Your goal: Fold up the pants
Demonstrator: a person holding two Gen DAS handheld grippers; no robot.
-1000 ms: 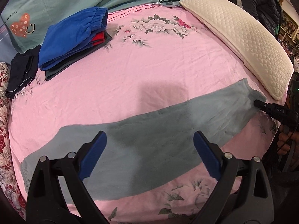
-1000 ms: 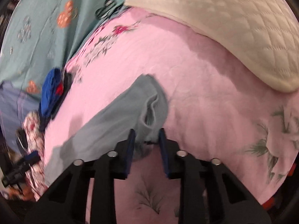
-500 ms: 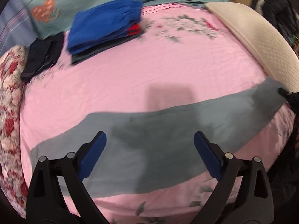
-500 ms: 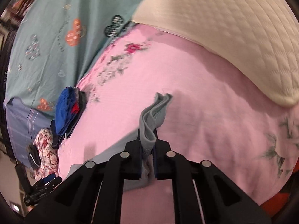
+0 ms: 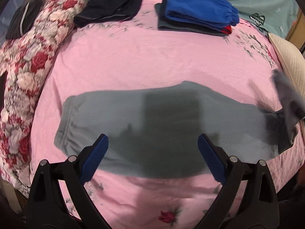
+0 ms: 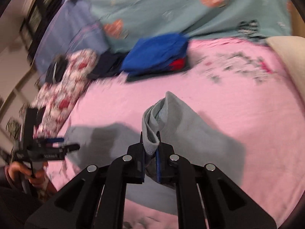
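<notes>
Vs 1 s ago, my right gripper [image 6: 150, 148] has gone from straddling the cuff on the sheet to pinching it and lifting it off the bed; the pants [image 5: 152, 126] were one long flat strip then, now the leg end is raised and pulled back over the rest. My left view has also swung: waistband end now sits at frame left, and the pillow [image 5: 289, 61] has slid from the upper right to a sliver at the right edge. Left gripper [image 5: 152, 152] hovers above the pants' mid section w/ jaws spread wide, holding nothing, its shadow dark on the fabric. Right gripper's jaws are pressed together on the grey cuff, which sticks up between them in a fold. Pants lie across the pink sheet [image 5: 152, 61], waistband near the floral quilt [image 5: 24, 72]. Left view shows the flat waistband and the lifted leg only as a blur at far right; the right view shows the pinch itself, plus the left gripper [image 6: 57, 147] from the side w/ the hand [image 6: 28, 173] on its handle. Both views show the blue stack [image 5: 200, 15] and a dark garment [image 5: 108, 7] at the sheet's far edge, well apart from the pants.
</notes>
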